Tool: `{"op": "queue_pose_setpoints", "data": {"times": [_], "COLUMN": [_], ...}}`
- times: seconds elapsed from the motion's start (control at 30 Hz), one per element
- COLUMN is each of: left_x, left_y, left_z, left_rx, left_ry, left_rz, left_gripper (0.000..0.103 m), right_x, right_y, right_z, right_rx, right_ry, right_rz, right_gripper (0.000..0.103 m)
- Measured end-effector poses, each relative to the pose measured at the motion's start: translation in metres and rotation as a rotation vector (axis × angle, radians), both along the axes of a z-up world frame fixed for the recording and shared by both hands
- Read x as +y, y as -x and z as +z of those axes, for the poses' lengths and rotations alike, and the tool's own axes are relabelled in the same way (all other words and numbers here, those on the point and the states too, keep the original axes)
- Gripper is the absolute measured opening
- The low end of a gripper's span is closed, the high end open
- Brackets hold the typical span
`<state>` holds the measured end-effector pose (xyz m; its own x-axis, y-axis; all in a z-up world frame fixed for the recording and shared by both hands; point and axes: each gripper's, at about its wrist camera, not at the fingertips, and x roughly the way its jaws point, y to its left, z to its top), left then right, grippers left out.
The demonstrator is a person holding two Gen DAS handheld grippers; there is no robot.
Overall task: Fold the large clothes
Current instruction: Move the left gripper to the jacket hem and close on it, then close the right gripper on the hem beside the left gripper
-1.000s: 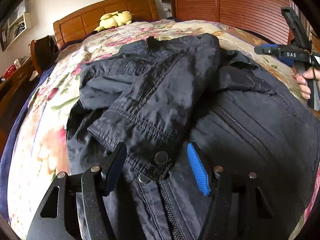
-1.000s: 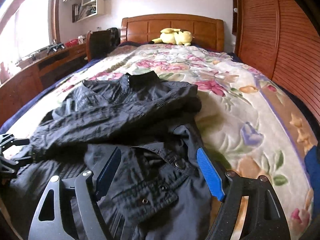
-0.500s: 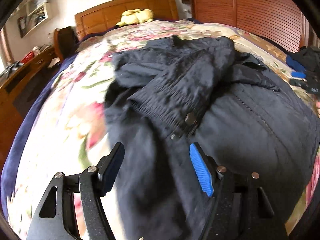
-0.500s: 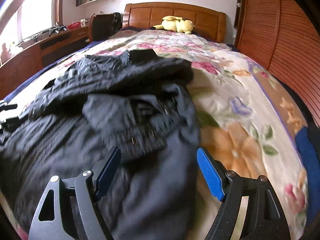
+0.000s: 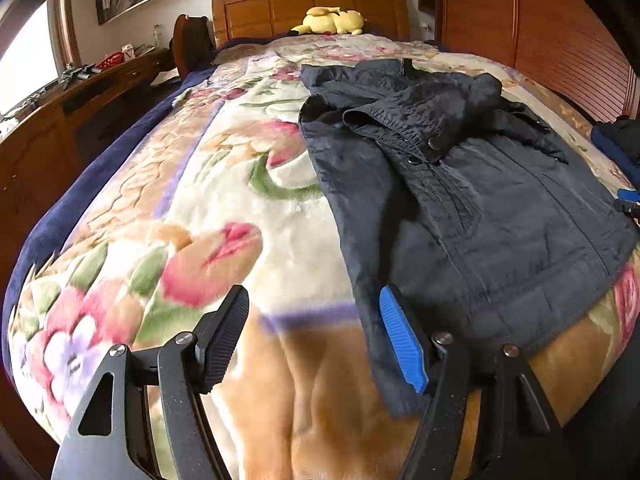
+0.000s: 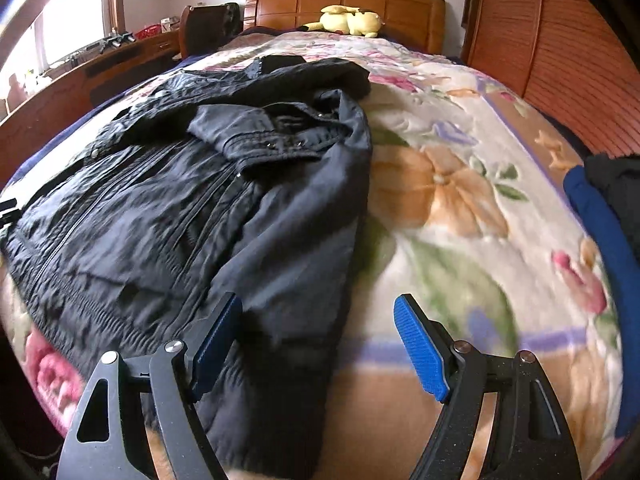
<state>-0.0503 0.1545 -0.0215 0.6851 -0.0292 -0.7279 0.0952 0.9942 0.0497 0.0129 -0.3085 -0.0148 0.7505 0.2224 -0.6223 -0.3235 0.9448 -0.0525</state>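
Jacket [image 5: 472, 208] — only right view shows blue clothes [image 6: 600, 216].

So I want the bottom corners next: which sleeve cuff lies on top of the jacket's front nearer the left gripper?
The snap-buttoned cuff folded across the jacket chest, nearer its left edge.

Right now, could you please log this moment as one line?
stage: sleeves folded in | jacket: flat on bed | left gripper: open, empty, at hem corner | right gripper: open, empty, at other corner
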Motion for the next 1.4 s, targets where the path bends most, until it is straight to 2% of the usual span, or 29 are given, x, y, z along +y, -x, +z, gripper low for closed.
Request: {"op": "queue_pose_setpoints", "data": {"times": [0.4, 0.43, 0.47, 0.53, 0.63, 0.73, 0.83, 0.9, 0.97, 1.27, 1.33, 1.37, 1.4], "left_x": [-0.008, -0.009, -0.009, -0.011, -0.013, -0.014, -0.014, -0.015, -0.018, -0.019, -0.021, -0.023, -0.024], "left_y": [0.016, 0.016, 0.016, 0.017, 0.018, 0.02, 0.022, 0.024, 0.026, 0.023, 0.022, 0.022, 0.023], "left_z": [-0.007, -0.007, -0.008, -0.009, -0.009, -0.009, -0.009, -0.008, -0.008, -0.009, -0.009, -0.008, -0.006], "left_rx": [-0.024, -0.025, -0.026, -0.031, -0.037, -0.039, -0.037, -0.039, -0.038, -0.028, -0.037, -0.043, -0.051], "left_ry": [0.04, 0.055, 0.068, 0.078, 0.095, 0.104, 0.124, 0.132, 0.13, 0.138, 0.123, 0.109, 0.118], "left_rz": [-0.008, -0.014, -0.021, -0.024, -0.03, -0.031, -0.034, -0.043, -0.053, -0.052, -0.056, -0.055, -0.064], "left_gripper": [0.069, 0.067, 0.062, 0.058, 0.051, 0.049, 0.048, 0.041, 0.038, 0.037, 0.026, 0.014, 0.009], "right_x": [-0.005, -0.005, -0.005, -0.004, -0.002, -0.003, -0.005, -0.005, -0.004, -0.005, -0.002, 0.0, 0.001], "right_y": [0.013, 0.013, 0.013, 0.014, 0.017, 0.018, 0.017, 0.018, 0.019, 0.018, 0.018, 0.018, 0.019], "right_z": [-0.016, -0.017, -0.017, -0.017, -0.017, -0.017, -0.017, -0.017, -0.017, -0.018, -0.019, -0.02, -0.021], "right_rx": [0.029, 0.031, 0.032, 0.032, 0.04, 0.043, 0.047, 0.047, 0.05, 0.092, 0.084, 0.078, 0.074], "right_ry": [-0.038, -0.045, -0.052, -0.059, -0.079, -0.089, -0.106, -0.105, -0.101, -0.125, -0.111, -0.105, -0.104], "right_rz": [0.009, 0.011, 0.013, 0.018, 0.046, 0.055, 0.054, 0.05, 0.046, 0.052, 0.052, 0.054, 0.064], "right_gripper": [0.079, 0.078, 0.077, 0.071, 0.057, 0.052, 0.051, 0.051, 0.051, 0.052, 0.052, 0.052, 0.046]}}
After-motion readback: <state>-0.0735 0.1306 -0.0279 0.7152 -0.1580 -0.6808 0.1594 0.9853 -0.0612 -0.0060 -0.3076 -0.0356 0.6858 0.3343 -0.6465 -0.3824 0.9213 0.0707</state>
